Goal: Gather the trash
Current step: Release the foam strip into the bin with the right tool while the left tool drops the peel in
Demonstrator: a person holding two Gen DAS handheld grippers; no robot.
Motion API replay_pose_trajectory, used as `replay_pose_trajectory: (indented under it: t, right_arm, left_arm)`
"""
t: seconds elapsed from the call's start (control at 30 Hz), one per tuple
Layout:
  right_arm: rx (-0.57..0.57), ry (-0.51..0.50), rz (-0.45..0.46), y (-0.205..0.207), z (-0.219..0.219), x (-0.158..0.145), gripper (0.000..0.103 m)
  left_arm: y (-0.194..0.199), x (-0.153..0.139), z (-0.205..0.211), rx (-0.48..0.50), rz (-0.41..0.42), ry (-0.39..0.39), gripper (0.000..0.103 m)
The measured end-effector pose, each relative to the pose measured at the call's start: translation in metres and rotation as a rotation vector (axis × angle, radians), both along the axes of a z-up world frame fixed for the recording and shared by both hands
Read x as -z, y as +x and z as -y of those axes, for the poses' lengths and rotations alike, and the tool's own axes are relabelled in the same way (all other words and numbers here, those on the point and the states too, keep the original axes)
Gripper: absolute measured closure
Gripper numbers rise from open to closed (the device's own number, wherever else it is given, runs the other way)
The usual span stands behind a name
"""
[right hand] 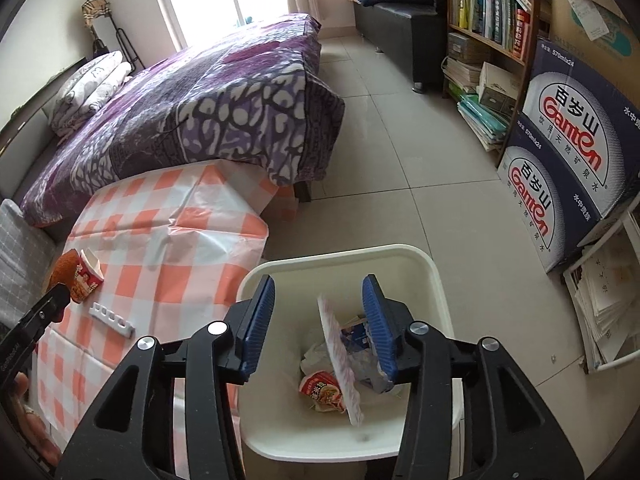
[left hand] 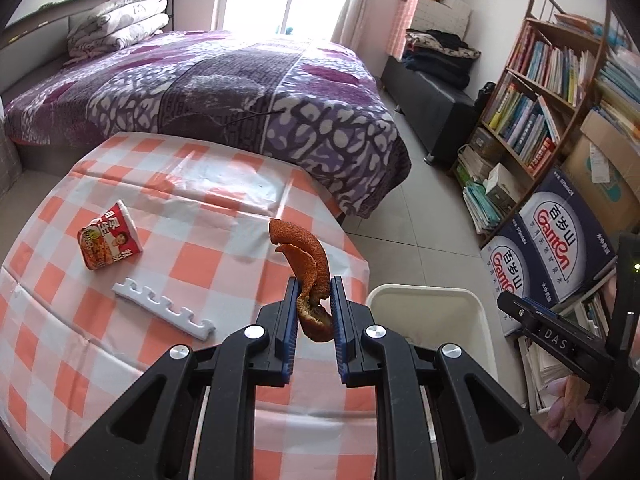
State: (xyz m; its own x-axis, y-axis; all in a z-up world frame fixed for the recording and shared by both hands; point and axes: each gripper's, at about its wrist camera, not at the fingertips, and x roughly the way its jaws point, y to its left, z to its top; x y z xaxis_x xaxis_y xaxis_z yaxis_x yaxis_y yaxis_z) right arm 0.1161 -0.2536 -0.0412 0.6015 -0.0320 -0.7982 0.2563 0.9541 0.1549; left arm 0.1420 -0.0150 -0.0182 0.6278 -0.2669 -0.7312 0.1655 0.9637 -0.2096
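My left gripper (left hand: 314, 285) is shut on a dried orange peel (left hand: 307, 268) and holds it above the right part of the checkered table (left hand: 208, 256). A red noodle cup (left hand: 109, 237) lies on its side on the table, with a white notched foam strip (left hand: 164, 309) in front of it. My right gripper (right hand: 319, 292) is open and empty right above the white trash bin (right hand: 416, 268). The bin holds a flat pale wrapper (right hand: 340, 356), a red noodle wrapper (right hand: 322, 390) and crumpled packaging. The bin also shows in the left wrist view (left hand: 424, 300).
A bed with a purple patterned cover (left hand: 248, 92) stands behind the table. A wooden bookshelf (left hand: 536, 92) and stacked Ganten boxes (right hand: 568, 152) line the right wall. A dark bench (left hand: 436, 96) with folded clothes stands at the far wall. Tiled floor (right hand: 420, 152) lies between.
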Motion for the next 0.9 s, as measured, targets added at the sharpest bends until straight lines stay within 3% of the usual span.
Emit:
replay_pose_trajectory:
  t: [0.5,0.67,0.7,0.77,0.9]
  right_arm:
    - [0.138,0.022,-0.008,-0.015,0.058,0.004,0.035]
    - [0.158,0.015,-0.015,-0.016,0.065,0.005,0.031]
    - [0.162,0.013,-0.015,-0.016,0.066,0.005,0.028]
    - [0.171,0.011,-0.014,-0.017,0.068,0.006,0.025]
    - [0.186,0.025,-0.014,-0.016,0.074,0.006,0.022]
  left_arm:
    - [-0.008,0.022,0.082,0.196,-0.050,-0.002,0.087]
    - [-0.005,0.034,0.099,0.267,-0.119,-0.070,0.086]
    - [-0.004,0.037,0.102,0.287,-0.139,-0.088,0.084]
    - [-0.003,0.041,0.104,0.306,-0.167,-0.116,0.055]
    - [-0.002,0.046,0.104,0.307,-0.177,-0.119,0.049]
